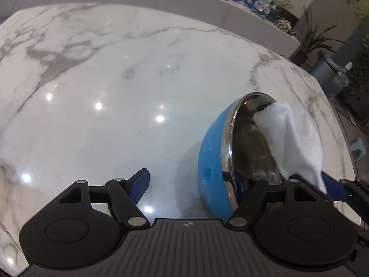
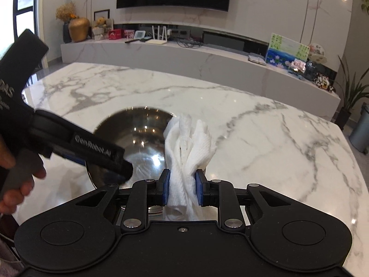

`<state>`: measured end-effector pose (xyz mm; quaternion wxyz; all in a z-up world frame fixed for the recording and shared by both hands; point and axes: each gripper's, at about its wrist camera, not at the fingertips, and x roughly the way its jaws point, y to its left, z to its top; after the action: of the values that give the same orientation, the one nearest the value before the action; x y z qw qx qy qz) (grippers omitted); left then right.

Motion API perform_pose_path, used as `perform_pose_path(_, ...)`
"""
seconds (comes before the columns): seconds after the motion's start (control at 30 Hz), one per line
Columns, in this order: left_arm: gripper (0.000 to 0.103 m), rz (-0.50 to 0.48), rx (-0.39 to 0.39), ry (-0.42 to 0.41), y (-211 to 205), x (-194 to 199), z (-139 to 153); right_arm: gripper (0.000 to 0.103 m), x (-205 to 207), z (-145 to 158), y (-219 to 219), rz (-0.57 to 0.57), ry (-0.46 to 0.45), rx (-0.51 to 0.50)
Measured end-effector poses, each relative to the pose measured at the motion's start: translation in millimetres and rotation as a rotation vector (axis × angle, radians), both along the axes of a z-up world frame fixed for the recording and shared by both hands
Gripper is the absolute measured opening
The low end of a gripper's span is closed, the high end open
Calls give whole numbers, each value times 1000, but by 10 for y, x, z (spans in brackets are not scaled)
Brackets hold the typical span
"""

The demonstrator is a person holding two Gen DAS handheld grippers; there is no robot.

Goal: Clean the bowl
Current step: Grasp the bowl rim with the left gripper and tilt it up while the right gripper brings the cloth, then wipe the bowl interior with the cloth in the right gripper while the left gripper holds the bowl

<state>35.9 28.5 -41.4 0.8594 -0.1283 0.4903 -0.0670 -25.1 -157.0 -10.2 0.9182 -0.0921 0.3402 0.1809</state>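
A bowl [image 1: 212,152], blue outside and shiny steel inside [image 2: 138,136], is tipped on the marble table with its opening turned toward my right gripper. My left gripper [image 1: 191,184] is open and straddles the near rim. One finger is inside the bowl and mostly hidden; the other blue pad [image 1: 140,184] stands clear of the blue wall. In the right wrist view the left gripper [image 2: 122,168] comes in from the left, held by a hand [image 2: 20,180]. My right gripper [image 2: 183,184] is shut on a crumpled white paper towel [image 2: 189,143], whose end [image 1: 276,120] lies against the bowl's inner right side.
The marble table [image 1: 115,80] stretches ahead and to the left. Beyond it a long low cabinet [image 2: 184,55] carries boxes, a router, a gold vase and paintings below a wall television. A potted plant [image 2: 350,92] and a grey bin [image 2: 362,129] stand right of the table.
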Motion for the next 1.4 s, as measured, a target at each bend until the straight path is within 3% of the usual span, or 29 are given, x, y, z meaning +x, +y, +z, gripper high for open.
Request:
perform_pose_path(0.17, 34, -81, 4, -21, -167, -26, 42, 20, -36, -49, -33, -13, 20, -11)
perform_pose_path(0.27, 27, -104, 10, -32, -221, -46, 47, 20, -48, -65, -41, -14, 28, -10)
perform_pose_path(0.53, 27, -107, 20, -29, -248, -51, 54, 21, -77, -50, -8, 34, 38, 35)
perform_pose_path(0.77, 27, -115, 35, -36, -270, -75, 79, 21, -85, -143, 95, 106, 124, 66)
perform_pose_path(0.9, 27, -122, 52, -41, -292, -93, 84, 21, -53, -211, 110, 104, 171, 57)
perform_pose_path(1.4, 32, -89, 46, -27, -278, -184, 69, 21, -36, -232, 81, 84, 184, 55)
